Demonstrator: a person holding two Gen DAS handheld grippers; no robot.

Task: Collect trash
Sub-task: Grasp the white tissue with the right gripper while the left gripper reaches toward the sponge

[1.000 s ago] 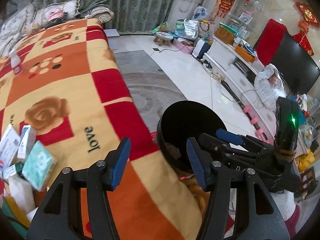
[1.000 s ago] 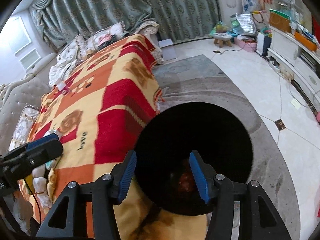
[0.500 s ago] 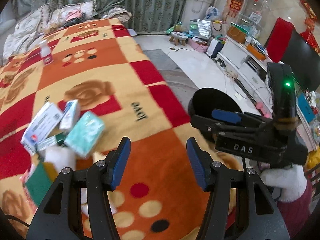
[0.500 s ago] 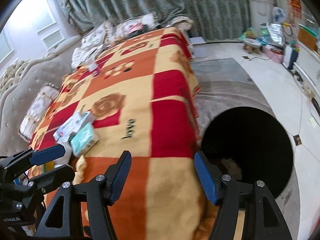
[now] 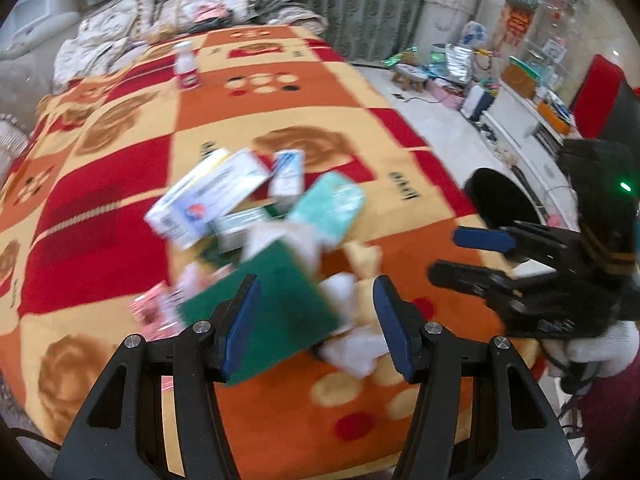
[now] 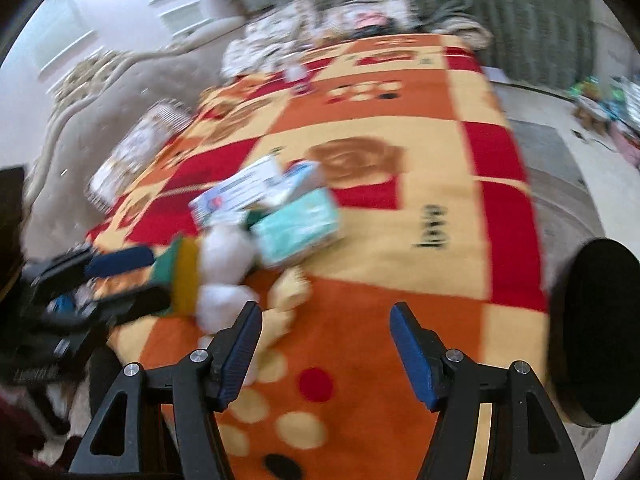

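Both hand-held grippers, left [image 5: 318,322] and right [image 6: 326,350], are gaping empty; the trash pile [image 5: 260,240] is lying just beyond the left one on the bed [image 5: 280,112].

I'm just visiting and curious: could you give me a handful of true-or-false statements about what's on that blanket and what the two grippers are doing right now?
1. Both the left gripper and the right gripper are open and hold nothing. True.
2. The black bin stands on top of the blanket. False: it stands off the blanket's edge, beside the bed.
3. A green sponge lies just ahead of the left gripper. True.
4. The mint-green tissue pack is already in the bin. False: it lies on the blanket in the trash pile.
5. A small white bottle stands alone, far from the pile. True.
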